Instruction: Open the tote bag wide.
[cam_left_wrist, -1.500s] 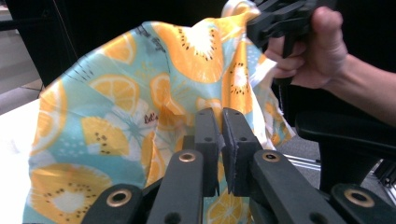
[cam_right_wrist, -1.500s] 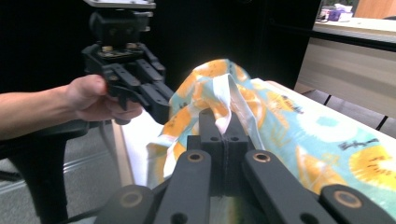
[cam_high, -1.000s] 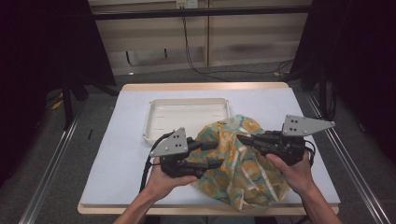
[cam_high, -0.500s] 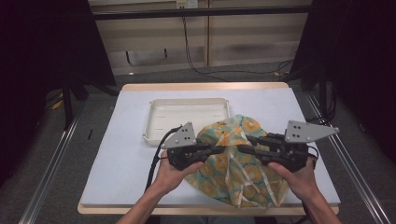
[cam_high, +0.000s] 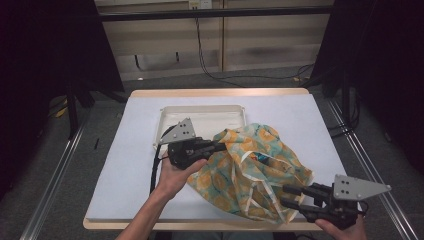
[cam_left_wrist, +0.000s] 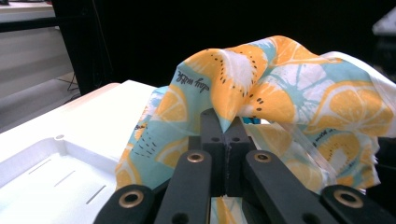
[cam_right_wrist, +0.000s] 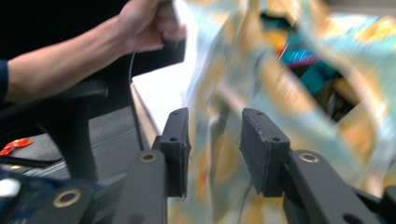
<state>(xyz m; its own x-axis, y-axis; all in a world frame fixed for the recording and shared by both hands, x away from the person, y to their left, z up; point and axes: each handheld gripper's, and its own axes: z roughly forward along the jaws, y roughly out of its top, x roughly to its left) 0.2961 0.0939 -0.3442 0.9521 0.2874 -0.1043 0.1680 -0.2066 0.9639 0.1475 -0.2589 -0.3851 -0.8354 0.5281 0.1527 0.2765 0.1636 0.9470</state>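
A teal cloth bag (cam_high: 255, 165) printed with orange slices lies crumpled on the white table (cam_high: 125, 165). My left gripper (cam_high: 222, 146) is shut on the bag's upper left edge and holds it raised. In the left gripper view the jaws (cam_left_wrist: 225, 121) are pressed together on a fold of the cloth (cam_left_wrist: 289, 93). My right gripper (cam_high: 285, 196) is open at the bag's front right corner, near the table's front edge. In the right gripper view its jaws (cam_right_wrist: 215, 135) stand apart, and the blurred cloth (cam_right_wrist: 299, 70) shows through the gap.
A shallow white tray (cam_high: 205, 107) sits behind the bag at the table's middle back, and its rim (cam_left_wrist: 56, 177) lies just left of the left gripper. The person's left hand (cam_right_wrist: 144, 28) appears in the right gripper view. Dark floor and rails surround the table.
My right gripper has pulled back from the bag's right side toward the front right table edge. My left gripper has shifted slightly right, still holding the cloth.
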